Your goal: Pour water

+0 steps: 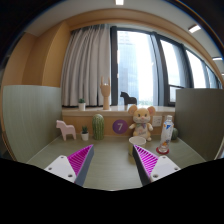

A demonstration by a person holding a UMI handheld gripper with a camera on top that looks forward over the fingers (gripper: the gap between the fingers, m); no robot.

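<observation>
The tongs [112, 163] sat at the bottom centre of the frame, spread wide with nothing between them, their pink pads [78, 160] facing inward over a bare stretch of the pale desk [110, 170].

Beyond the fingertips, a row of small things stood along the far edge of the desk, across the middle of the frame. From left to right: a pink toy horse [66, 130], a green cactus [98, 125], a purple round piece [119, 127], a plush toy [142, 123], and a bottle [167, 127] at right of centre, upright, just beside the plush and well ahead of the right finger. A small object [165, 148] lay on the desk below the bottle; what it was could not be told.

Behind the row, a ledge under the window [135, 65] carried a small pot [82, 103], a pale hand figure [105, 95] and a dark animal figure [127, 98]. A curtain [88, 62] hung in the upper left, and ceiling lights showed at the top.
</observation>
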